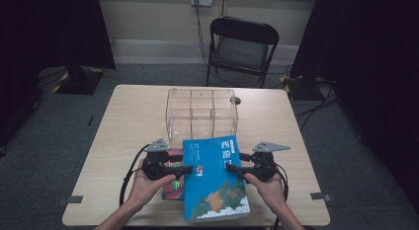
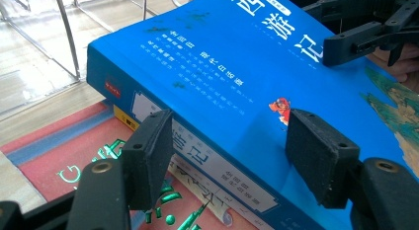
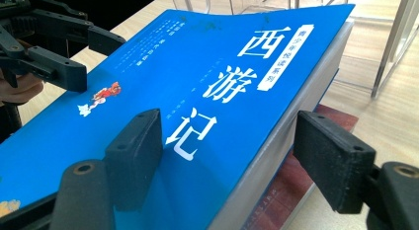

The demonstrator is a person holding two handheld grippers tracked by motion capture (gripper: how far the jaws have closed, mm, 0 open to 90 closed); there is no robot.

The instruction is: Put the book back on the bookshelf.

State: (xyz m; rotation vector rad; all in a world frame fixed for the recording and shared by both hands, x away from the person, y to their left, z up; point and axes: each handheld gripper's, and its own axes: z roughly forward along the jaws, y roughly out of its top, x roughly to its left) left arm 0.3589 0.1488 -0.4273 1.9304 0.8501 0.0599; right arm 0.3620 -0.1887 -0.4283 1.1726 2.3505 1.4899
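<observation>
The blue book lies at the lower middle of the high view, atop a red book on the table, its long axis running up the frame toward the clear box. Left tongs straddle its spine edge, right tongs its page edge, equally near. Both look released, pads standing off the cover. Thick, glossy, white title characters.

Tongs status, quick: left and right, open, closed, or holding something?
Left tongs: open, jaws astride the blue book's spine edge, not pressing.
Right tongs: open, astride the book's page edge, right jaw clear of it.
</observation>
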